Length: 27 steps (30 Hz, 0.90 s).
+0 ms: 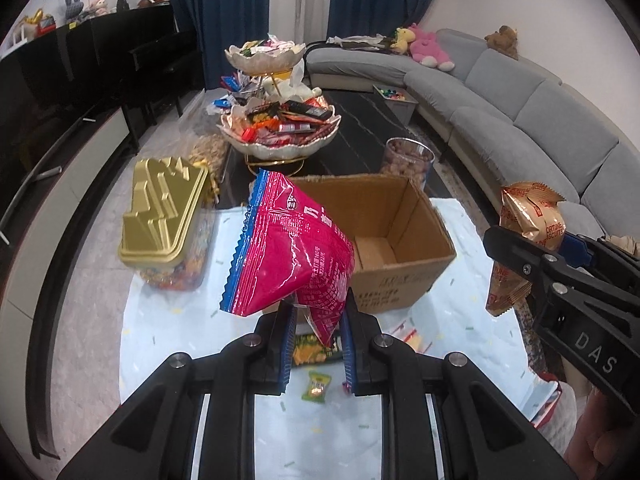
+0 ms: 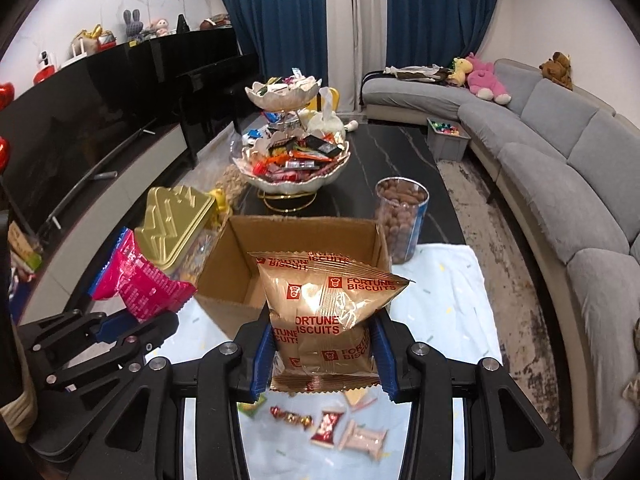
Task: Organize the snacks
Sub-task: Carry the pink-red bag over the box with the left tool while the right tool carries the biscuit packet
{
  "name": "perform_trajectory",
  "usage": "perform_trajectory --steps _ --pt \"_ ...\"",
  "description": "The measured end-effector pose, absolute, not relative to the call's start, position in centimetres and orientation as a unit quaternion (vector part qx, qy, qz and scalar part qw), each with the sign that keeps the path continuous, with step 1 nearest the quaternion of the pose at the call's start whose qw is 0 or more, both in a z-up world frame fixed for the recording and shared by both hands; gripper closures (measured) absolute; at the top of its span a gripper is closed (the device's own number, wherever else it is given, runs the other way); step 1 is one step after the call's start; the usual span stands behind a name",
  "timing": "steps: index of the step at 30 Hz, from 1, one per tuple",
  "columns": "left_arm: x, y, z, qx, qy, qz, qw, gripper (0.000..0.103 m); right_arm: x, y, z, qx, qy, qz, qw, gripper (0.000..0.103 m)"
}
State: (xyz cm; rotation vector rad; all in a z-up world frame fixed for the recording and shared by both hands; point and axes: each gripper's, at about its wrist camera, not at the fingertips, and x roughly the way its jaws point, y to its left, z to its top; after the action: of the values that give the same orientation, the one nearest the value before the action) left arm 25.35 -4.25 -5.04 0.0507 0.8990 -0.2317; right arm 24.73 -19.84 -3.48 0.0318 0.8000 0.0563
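My left gripper [image 1: 318, 336] is shut on a pink and blue snack bag [image 1: 292, 248] and holds it above the cloth, just in front of an open cardboard box [image 1: 400, 248]. My right gripper [image 2: 322, 354] is shut on a gold Fortune Biscuits bag [image 2: 324, 304], held up in front of the same box [image 2: 240, 276]. The box looks empty inside. The right gripper with its gold bag [image 1: 532, 220] shows at the right of the left wrist view. The left gripper with the pink bag [image 2: 140, 280] shows at the left of the right wrist view.
Small wrapped candies [image 2: 328, 428] lie on the white cloth [image 2: 452, 312] below the grippers. A gold-lidded container [image 1: 164, 216] stands left of the box. A clear jar of brown nuts [image 2: 400, 216] stands behind it on the right. A two-tier snack bowl stand [image 2: 292, 160] sits on the dark table.
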Motion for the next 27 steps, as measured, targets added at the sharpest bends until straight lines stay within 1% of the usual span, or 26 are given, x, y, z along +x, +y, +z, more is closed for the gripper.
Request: perform_trajectory --steps 12,27 --pt "30.3 -5.3 -5.1 0.034 0.431 -0.111 0.895 0.082 29.1 -20.5 -4.0 0.020 0.391 0.020 0.920 0.059" --pt "36.6 -5.4 -9.0 0.027 0.458 -0.108 0.882 0.082 34.6 -20.3 -7.1 0.026 0.418 0.028 0.908 0.059"
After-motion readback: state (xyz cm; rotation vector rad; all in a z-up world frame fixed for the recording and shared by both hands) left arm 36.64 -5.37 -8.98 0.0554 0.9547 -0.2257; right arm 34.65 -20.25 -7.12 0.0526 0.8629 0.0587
